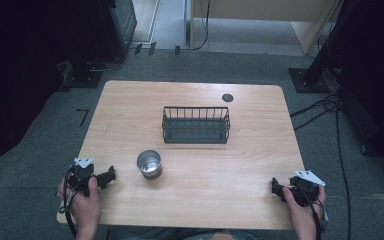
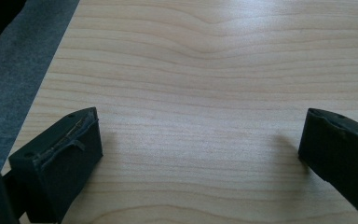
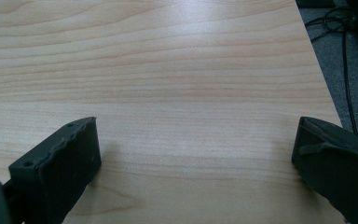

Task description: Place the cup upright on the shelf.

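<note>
While both grippers wait at the near edge, the wooden table point(image 1: 260, 150) lies wide before them. At its middle stands the black wire basket point(image 1: 196, 125), seemingly empty, though its floor is dim from up here. Just nearer and to the left sits the metal cup point(image 1: 149, 164), upright, nothing visible inside. The left gripper point(image 1: 111, 176) is closest to it, jaws spread wide over bare wood; the right gripper point(image 1: 276, 189) is wide open too. My call: swing the left one level, straddle the cup's wall, squeeze gently.
</note>
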### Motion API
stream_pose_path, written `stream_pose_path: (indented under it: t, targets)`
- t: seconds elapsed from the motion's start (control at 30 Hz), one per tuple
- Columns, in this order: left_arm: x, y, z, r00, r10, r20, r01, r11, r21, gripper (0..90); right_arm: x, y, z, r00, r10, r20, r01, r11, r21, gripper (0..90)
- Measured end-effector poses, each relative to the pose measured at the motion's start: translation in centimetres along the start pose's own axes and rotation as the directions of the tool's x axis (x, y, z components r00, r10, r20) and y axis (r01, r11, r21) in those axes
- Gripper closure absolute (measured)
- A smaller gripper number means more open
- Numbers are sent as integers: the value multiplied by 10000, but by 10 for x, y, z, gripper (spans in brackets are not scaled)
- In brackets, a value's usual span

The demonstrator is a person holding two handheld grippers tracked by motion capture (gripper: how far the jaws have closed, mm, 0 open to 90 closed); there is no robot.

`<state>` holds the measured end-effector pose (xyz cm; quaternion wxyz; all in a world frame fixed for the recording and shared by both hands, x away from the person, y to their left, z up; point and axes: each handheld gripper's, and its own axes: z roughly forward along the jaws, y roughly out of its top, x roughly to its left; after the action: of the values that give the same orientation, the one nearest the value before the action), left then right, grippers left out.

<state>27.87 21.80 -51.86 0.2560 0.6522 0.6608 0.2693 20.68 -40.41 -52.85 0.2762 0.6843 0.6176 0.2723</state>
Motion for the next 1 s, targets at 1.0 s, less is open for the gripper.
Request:
stream_pose_path:
  t: [1.0]
  targets:
    - [0,0,0,10000,18,30,-18,10000,-8,0,93,65,-14,9760,-1281,-1760,1067,9863,-1259,57]
